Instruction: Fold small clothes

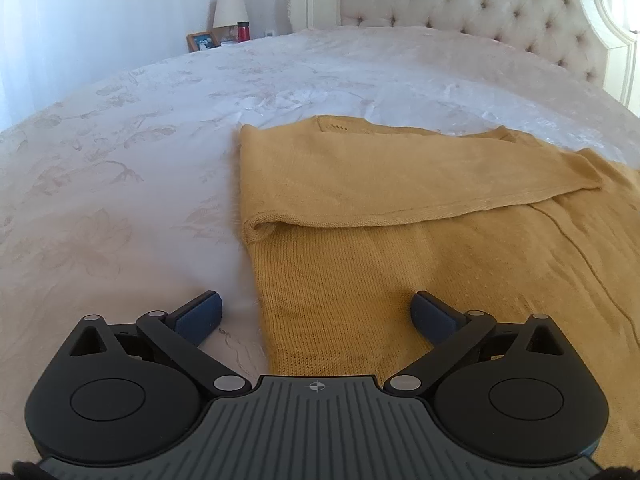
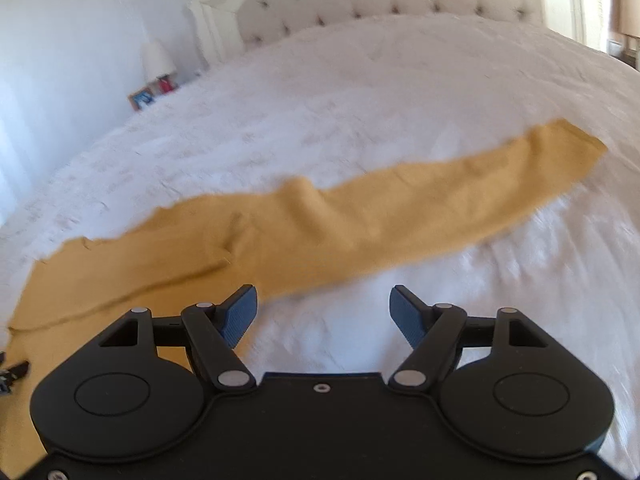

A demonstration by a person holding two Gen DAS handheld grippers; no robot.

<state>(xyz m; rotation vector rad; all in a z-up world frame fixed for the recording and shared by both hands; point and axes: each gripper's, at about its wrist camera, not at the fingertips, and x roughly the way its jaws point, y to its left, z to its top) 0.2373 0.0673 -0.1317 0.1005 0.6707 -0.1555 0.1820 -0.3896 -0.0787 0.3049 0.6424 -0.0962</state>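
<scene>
A mustard-yellow knitted sweater (image 1: pixel 400 248) lies flat on the white bedspread (image 1: pixel 120 152). One sleeve (image 1: pixel 420 184) is folded across its body. My left gripper (image 1: pixel 316 312) is open and empty, low over the sweater's lower left hem. In the right wrist view the other sleeve (image 2: pixel 400 208) stretches out to the right over the bedspread (image 2: pixel 360 100), and the sweater's body (image 2: pixel 100 280) is at the left. My right gripper (image 2: pixel 323 312) is open and empty, just below that sleeve. This view is blurred.
A tufted headboard (image 1: pixel 480 4) stands at the far end of the bed. A nightstand at the back left holds a lamp (image 1: pixel 229 8), a picture frame (image 1: pixel 202 41) and a red bottle (image 1: pixel 242 31). The other gripper's edge (image 2: pixel 12 374) shows at far left.
</scene>
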